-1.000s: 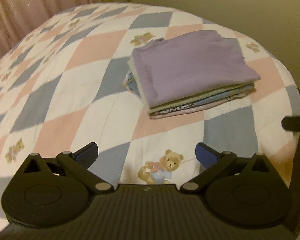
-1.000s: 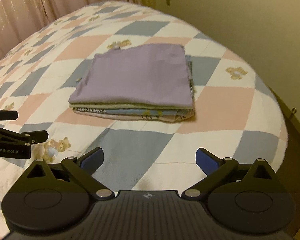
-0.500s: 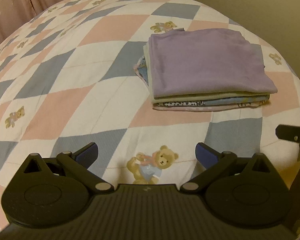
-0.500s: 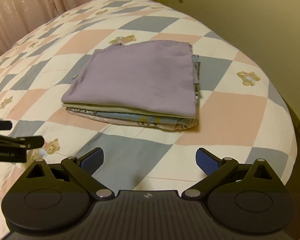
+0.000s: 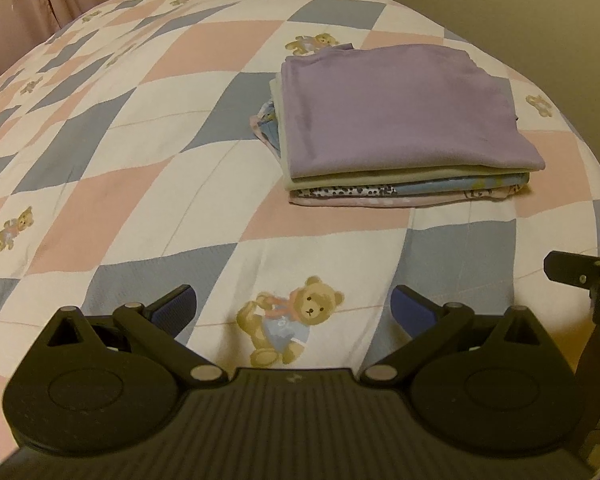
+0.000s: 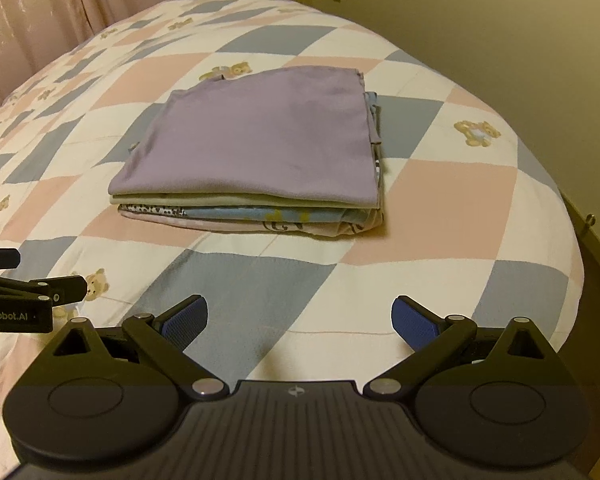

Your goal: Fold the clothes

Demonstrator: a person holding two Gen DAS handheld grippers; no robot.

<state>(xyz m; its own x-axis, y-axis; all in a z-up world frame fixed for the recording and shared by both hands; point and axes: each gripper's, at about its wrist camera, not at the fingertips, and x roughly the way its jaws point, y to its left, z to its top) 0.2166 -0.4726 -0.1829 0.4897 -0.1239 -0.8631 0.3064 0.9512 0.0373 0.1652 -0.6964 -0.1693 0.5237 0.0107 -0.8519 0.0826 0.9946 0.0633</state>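
Both the left gripper point(image 5: 293, 312) and right gripper point(image 6: 299, 320) hover with jaws wide and empty, short of the folded stack point(image 6: 252, 156) on the bed point(image 6: 440, 196), so a careless nudge could probably topple those layers.

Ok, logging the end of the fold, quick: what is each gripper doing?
Left gripper: open, holding nothing.
Right gripper: open, holding nothing, short of the folded stack.
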